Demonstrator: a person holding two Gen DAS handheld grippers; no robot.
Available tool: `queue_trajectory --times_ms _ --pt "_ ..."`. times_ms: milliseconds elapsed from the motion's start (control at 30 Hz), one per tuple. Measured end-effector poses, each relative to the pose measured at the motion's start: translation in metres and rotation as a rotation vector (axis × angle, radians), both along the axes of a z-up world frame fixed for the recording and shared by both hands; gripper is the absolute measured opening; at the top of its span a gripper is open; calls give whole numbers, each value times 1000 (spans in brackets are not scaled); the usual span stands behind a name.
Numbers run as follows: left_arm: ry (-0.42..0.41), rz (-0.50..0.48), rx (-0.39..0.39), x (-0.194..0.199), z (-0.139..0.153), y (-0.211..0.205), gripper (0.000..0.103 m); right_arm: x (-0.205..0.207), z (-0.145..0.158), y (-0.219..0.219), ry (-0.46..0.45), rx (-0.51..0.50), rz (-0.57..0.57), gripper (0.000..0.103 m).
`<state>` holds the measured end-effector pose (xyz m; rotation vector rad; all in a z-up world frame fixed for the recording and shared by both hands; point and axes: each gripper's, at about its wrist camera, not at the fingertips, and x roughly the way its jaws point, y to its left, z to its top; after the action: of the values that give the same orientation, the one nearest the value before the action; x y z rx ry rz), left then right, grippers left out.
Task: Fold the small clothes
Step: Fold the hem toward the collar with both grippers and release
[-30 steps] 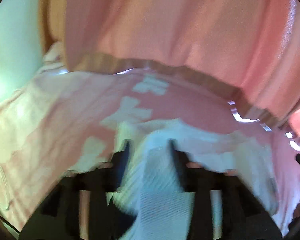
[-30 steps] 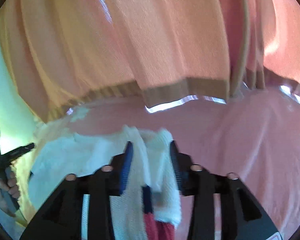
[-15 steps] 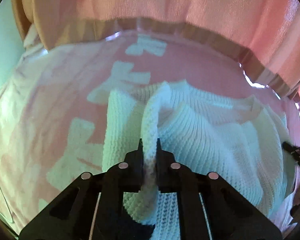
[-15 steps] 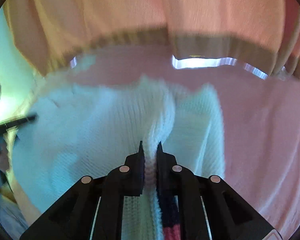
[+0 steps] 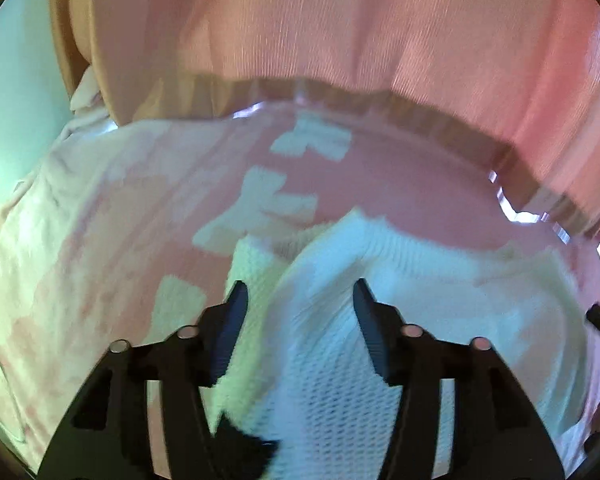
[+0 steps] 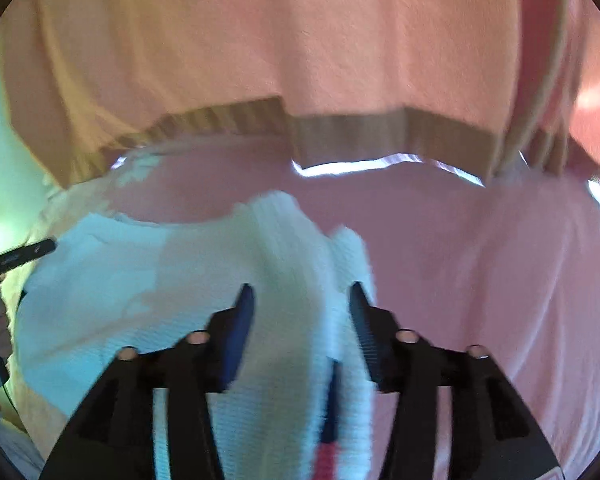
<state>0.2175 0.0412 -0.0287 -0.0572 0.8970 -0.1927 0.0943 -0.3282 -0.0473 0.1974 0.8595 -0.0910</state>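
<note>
On the pink bed cover (image 5: 400, 184) lies a white knitted sweater (image 5: 440, 312), spread flat near the hanging curtain (image 6: 300, 48), probably so that it can be folded across its width. Each side of it has a raised ridge of knit standing between a pair of tongs, left tongs (image 5: 298, 294) and right tongs (image 6: 300, 296). Both pairs are opening now, about half apart, and their pads seem not to press the cloth, so I judge they are letting it go.

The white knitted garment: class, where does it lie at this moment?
The white knitted garment lies on the pink bedspread, below the hanging curtain; folds of it sit between the opening jaws of the left gripper and right gripper.
</note>
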Motion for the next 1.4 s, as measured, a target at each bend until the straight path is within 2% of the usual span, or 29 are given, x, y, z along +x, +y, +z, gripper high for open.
queue_trajectory --times_ms 67,133,233,267,300,333,367,467,567,667,733,833,867,900,933,1033,1100,1267,1333,1400 --pt "-3 -44 -34 1 4 -8 53 9 0 13 4 -26 37 54" --pt "-19 -76 -32 0 8 -17 54 15 -2 22 17 -75 55 56" --pt "15 -144 75 7 -3 -40 53 27 -13 26 47 -126 49 56" --pt "57 -145 123 12 -15 -46 38 30 -18 25 62 -132 41 56" --pt "99 -138 128 17 -25 -46 12 31 -24 23 78 -134 32 56" --pt "139 -132 118 21 -34 -45 5 31 -28 21 87 -129 26 56" --pt "144 -116 93 25 -37 -42 5 30 -30 20 91 -118 21 56" --pt "85 -92 70 31 -26 -37 4 27 -24 17 59 -98 22 56" --pt "36 15 52 45 -19 -21 4 24 -17 13 24 -70 3 57" --pt "61 97 3 61 -24 -2 4 25 -20 10 40 -63 -5 57" --pt "60 109 -27 61 -21 0 5 27 -25 11 58 -58 1 57" --pt "27 64 -12 52 -11 -10 8 30 -38 15 105 -99 4 56" --pt "13 45 12 47 -8 -16 8 30 -40 15 105 -104 10 40" --pt "4 28 24 43 -5 -20 8 28 -40 15 96 -94 18 19" --pt "-2 10 32 39 -3 -24 8 28 -36 14 96 -73 15 8" --pt "-13 -26 66 29 1 -33 10 21 -16 9 20 -69 -29 8" --pt "-22 -33 96 24 2 -37 15 17 -6 2 -24 -66 -64 8" --pt "-15 -30 140 25 -5 -39 17 30 -43 -9 95 -56 -78 10" --pt "-7 -24 144 27 -8 -38 17 31 -35 -3 89 -87 -72 11" --pt "-3 -19 152 28 -10 -37 17 26 -20 1 42 -83 -70 13"
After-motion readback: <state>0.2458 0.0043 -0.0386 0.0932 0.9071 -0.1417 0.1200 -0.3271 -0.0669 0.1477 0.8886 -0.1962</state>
